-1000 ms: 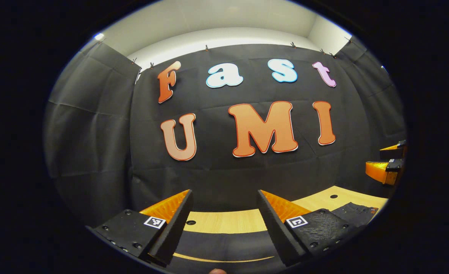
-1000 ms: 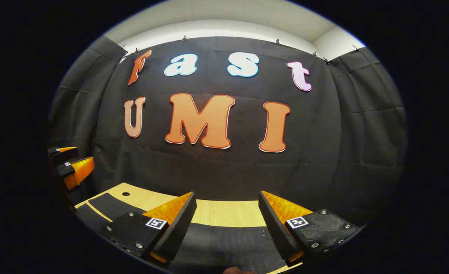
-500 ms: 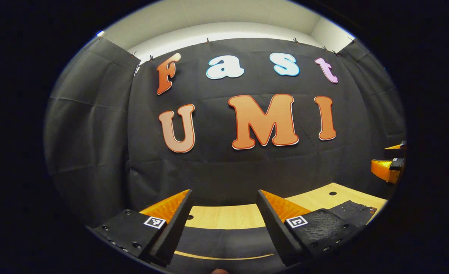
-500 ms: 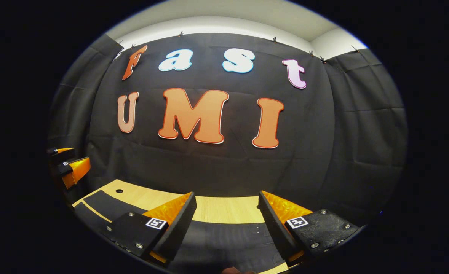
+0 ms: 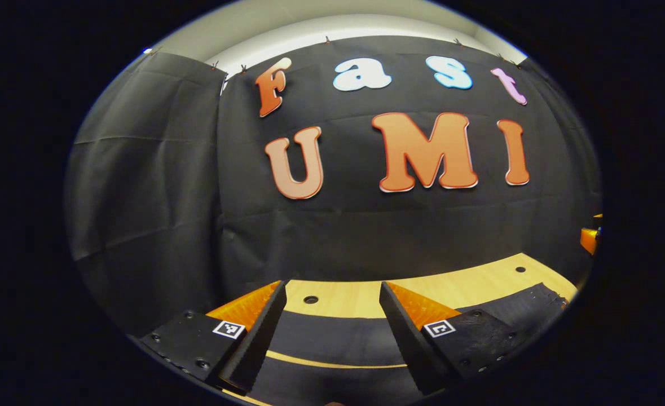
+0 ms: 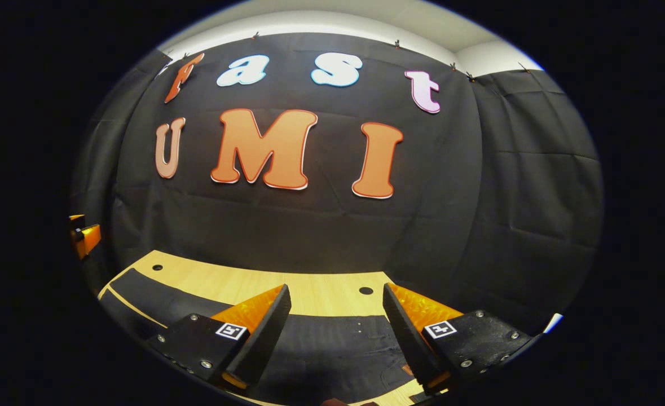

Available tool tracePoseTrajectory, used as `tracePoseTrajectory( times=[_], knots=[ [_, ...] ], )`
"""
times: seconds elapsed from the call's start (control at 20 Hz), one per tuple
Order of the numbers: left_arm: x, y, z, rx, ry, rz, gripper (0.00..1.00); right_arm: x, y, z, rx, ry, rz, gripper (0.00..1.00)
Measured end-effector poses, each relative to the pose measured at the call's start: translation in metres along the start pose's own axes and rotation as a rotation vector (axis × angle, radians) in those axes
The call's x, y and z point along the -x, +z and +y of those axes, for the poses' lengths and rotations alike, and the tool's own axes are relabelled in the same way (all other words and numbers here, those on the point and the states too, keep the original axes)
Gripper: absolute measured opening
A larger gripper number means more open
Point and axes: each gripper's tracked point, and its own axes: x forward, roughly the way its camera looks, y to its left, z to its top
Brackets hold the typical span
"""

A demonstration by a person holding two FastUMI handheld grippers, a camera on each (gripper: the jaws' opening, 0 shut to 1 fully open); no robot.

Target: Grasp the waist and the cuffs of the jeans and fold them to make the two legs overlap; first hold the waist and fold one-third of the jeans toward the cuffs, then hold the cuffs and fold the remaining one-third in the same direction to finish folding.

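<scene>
Black denim, the jeans, lies flat on the pale wooden desk along the bottom of the left gripper view, running from the lower middle out toward the lower right of the frame, where a rough edge ends near the rim. A thin light line crosses the cloth between the fingers. The left tongs stand wide, with nothing between the fingers, and hang above the jeans at the bottom centre; whether they touch the cloth I cannot tell. A small round hole in the desk sits just past the cloth, between the fingers, and a second one lies at the right. At the right edge of the frame, a small part of the right tongs shows.

In the right gripper view the jeans fill the lower middle and stretch out to the lower left of the frame as a dark band on the desk. The right tongs are also wide apart and hold nothing, poised over the cloth at the bottom centre. A hole lies just beyond the denim, near the right finger, and another at the left. The left tongs show small at the left edge of the frame.
</scene>
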Motion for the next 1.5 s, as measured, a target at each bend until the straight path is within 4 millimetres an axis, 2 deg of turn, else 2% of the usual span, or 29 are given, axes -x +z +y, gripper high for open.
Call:
tracePoseTrajectory(
  times=[0.15, 0.3, 0.45, 0.75, 0.9, 1.0, 1.3, 1.5],
  knots=[
    [-0.006, -0.022, 0.037, 0.005, 0.071, 0.071, 0.99, -0.007, -0.02, -0.01, -0.032, -0.04, 0.088, 0.99],
    [-0.012, -0.055, 0.073, 0.03, 0.124, 0.186, 0.99, -0.008, -0.042, -0.011, -0.105, -0.056, 0.184, 0.99],
    [-0.018, -0.107, 0.099, 0.077, 0.149, 0.336, 0.99, -0.007, -0.07, -0.013, -0.208, -0.098, 0.281, 0.99],
    [-0.022, -0.177, 0.142, 0.149, 0.135, 0.562, 0.99, 0.008, -0.114, -0.031, -0.288, -0.236, 0.422, 0.98],
    [-0.034, -0.211, 0.155, 0.172, 0.148, 0.693, 1.0, 0.013, -0.143, -0.041, -0.375, -0.282, 0.541, 0.99],
    [-0.032, -0.23, 0.153, 0.212, 0.141, 0.776, 1.0, 0.013, -0.16, -0.05, -0.425, -0.311, 0.606, 0.99],
    [-0.032, -0.247, 0.161, 0.282, 0.214, 0.945, 1.0, -0.001, -0.211, -0.055, -0.542, -0.318, 0.767, 0.98],
    [-0.02, -0.276, 0.164, 0.34, 0.255, 1.084, 1.0, -0.007, -0.231, -0.06, -0.547, -0.315, 0.855, 0.99]
  ],
)
